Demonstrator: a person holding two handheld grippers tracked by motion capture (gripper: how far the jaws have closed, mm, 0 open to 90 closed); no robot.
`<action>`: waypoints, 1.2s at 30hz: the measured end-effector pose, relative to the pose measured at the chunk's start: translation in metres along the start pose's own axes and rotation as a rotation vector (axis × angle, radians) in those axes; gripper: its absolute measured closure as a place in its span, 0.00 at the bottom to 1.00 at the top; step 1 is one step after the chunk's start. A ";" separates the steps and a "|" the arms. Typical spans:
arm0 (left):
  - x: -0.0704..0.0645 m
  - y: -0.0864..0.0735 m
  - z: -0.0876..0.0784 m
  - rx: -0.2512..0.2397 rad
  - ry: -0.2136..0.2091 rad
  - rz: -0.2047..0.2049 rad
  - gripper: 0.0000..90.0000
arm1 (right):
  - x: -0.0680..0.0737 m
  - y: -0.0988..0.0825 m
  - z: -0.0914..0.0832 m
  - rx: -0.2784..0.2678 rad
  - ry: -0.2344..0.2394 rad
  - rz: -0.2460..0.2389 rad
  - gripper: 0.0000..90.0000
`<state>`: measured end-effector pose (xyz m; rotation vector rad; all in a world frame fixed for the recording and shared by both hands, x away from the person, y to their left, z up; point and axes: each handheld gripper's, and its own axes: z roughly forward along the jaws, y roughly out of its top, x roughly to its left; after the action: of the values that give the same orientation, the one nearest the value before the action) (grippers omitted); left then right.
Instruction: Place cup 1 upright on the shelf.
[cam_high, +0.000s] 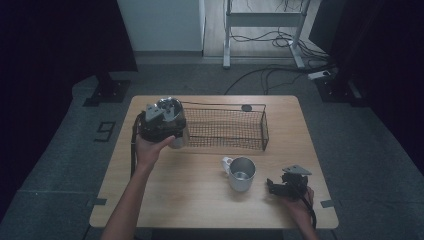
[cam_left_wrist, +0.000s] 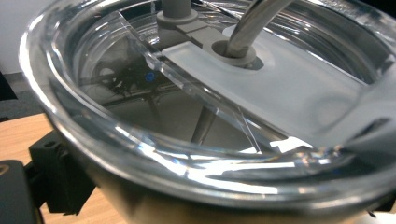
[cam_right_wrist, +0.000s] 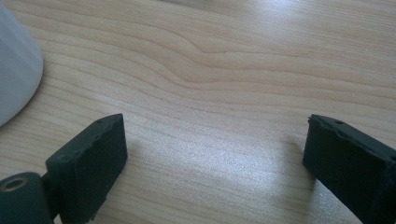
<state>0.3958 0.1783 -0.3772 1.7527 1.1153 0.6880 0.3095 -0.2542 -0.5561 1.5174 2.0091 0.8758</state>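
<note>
Tumbler (cam_left_wrist: 196, 177), steel with a clear lid, looks heavy, rigid and slick, so my left hand-held gripper (cam_high: 162, 122) clamps its body below the rim, while my right hand-held gripper (cam_right_wrist: 215, 154) rests apart and empty.

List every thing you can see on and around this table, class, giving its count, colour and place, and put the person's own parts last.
Tumbler: one, steel with a clear lid and straw, held above the table's far left part, beside the basket's left end.
Wire basket: one, dark mesh, far middle of the table.
Small round disc: one, dark, on the table just behind the basket.
Mug: one, silver metal with a handle, upright, near middle of the table.
Table: one, light wood.
Cables: several, black, on the floor beyond the table.
Left gripper: one, black, closed round the tumbler.
Right gripper: one, black, jaws apart with nothing between them, low over the table right of the mug.
Forearms: two, coming in from the near edge.
</note>
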 end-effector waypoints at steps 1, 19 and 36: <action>0.000 0.000 0.000 0.000 0.000 0.000 0.04 | 0.000 0.000 0.000 0.000 0.000 0.000 0.07; 0.001 0.007 0.015 0.004 0.009 -0.005 0.04 | 0.000 0.000 0.000 -0.002 0.000 -0.001 0.07; -0.003 0.013 0.037 0.020 -0.003 -0.005 0.04 | 0.000 0.000 0.000 -0.002 -0.001 0.002 0.07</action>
<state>0.4295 0.1591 -0.3806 1.7668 1.1278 0.6729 0.3094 -0.2542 -0.5561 1.5187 2.0058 0.8778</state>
